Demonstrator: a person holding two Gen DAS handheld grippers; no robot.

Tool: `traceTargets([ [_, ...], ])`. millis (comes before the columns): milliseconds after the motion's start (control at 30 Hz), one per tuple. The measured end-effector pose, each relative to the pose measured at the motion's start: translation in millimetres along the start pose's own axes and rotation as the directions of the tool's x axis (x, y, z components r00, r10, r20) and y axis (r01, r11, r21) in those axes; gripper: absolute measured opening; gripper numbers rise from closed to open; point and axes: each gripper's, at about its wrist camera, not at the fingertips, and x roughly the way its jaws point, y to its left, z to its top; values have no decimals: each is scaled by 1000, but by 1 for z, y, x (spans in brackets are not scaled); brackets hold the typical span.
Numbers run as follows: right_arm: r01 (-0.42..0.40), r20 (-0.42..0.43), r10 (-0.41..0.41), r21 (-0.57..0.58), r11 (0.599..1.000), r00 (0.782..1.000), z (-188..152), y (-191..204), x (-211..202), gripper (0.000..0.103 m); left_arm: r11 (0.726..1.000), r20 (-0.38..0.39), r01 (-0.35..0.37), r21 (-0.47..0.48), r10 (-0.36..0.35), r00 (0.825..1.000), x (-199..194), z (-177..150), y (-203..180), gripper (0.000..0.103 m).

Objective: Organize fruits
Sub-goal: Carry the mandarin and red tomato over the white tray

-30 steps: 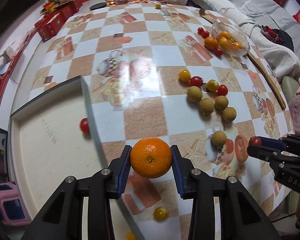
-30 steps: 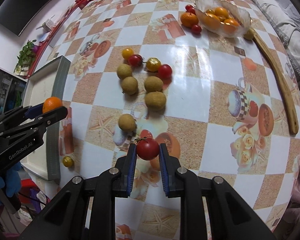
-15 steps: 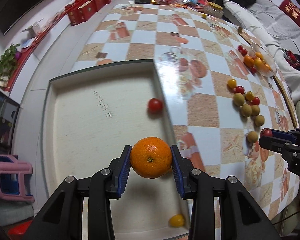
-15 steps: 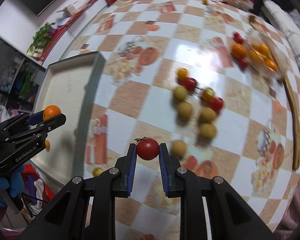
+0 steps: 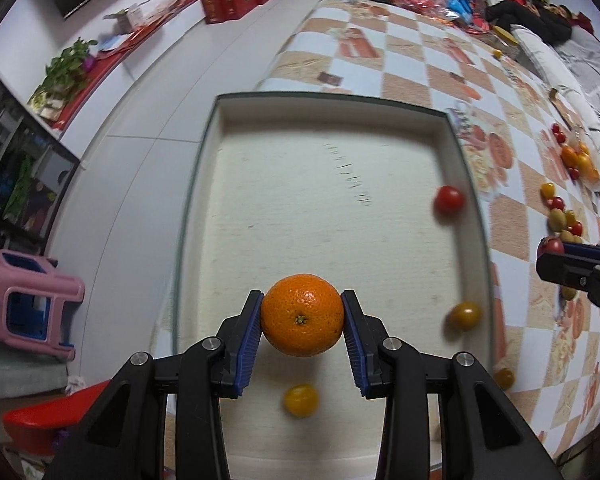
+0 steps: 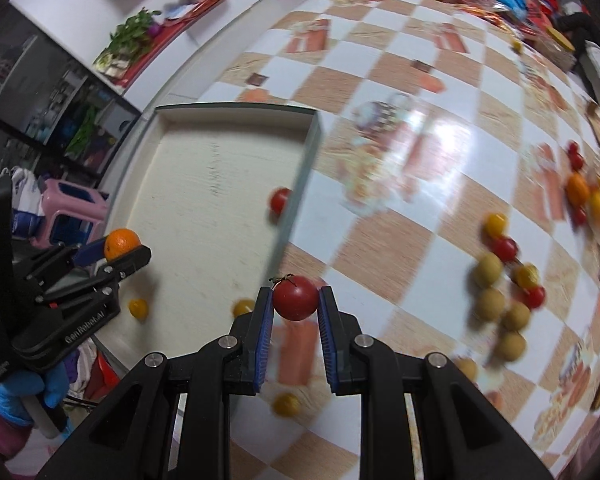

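The left gripper (image 5: 302,316) is clamped on an orange (image 5: 302,314) above the tray (image 5: 204,184), near its front. To set it down well, lower it onto bare floor clear of the fruit already inside, then part the jaws slowly so it does not roll. The right gripper (image 6: 295,307) is clamped on a tomato (image 6: 295,297) over the tablecloth (image 6: 400,240), just beside the tray's right wall. The tray holds a red tomato (image 5: 448,199) by that wall and two yellow tomatoes (image 5: 465,315) nearer the front.
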Motion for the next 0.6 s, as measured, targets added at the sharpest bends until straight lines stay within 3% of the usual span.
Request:
traceTargets([
  [300,-44,-64,41,-33,998,997,47,32,49,24,998,-33,-56,-36,55,998,24,0,18,40],
  [600,3,-99,-14,-109,994,995,69,57,86,25,997,-34,-76,-8,75,997,29,-4,12,40],
])
